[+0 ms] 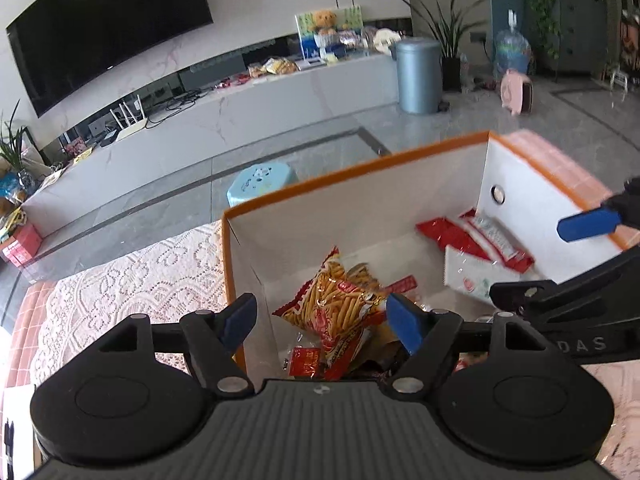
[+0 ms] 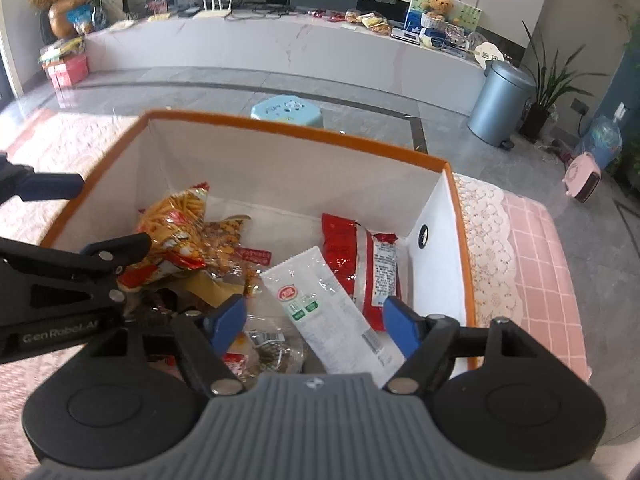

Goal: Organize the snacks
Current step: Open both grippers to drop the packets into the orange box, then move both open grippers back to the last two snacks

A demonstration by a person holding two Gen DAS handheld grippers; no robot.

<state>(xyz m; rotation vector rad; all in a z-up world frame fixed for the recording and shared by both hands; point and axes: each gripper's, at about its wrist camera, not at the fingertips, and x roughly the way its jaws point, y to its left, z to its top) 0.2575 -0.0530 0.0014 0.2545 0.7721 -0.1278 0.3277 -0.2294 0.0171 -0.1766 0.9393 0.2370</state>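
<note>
Snacks lie loose on the floor of the orange-rimmed box (image 2: pixel 296 130), which sits on a lace cloth (image 1: pixel 132 276) over the table. Both grippers hang over the box's open top, looking down into it.

At the left end of the box is the fries bag (image 1: pixel 340 300), a yellow-and-red packet crumpled on top of a few smaller wrappers. It lies straight ahead of and below the left gripper (image 1: pixel 322 318), its long axis running roughly away from the camera, tilted a little to the left. The left gripper's jaws are spread wide with nothing between them; the bag sits under the gap, but I cannot tell whether the pads touch it. The left pad appears to hang over the box's left wall, so it may be outside the box.

Toward the right end lie the white packet (image 2: pixel 320 296) and, just beside it and partly under it, the red packet (image 2: pixel 360 256). The white one's long axis runs diagonally, from far-left to near-right, passing under the right gripper (image 2: pixel 316 328). That gripper is also wide open and empty, with the packet below the gap.

By my judgement each gripper is nearer its own end: left for the fries, right for the white packet.
</note>
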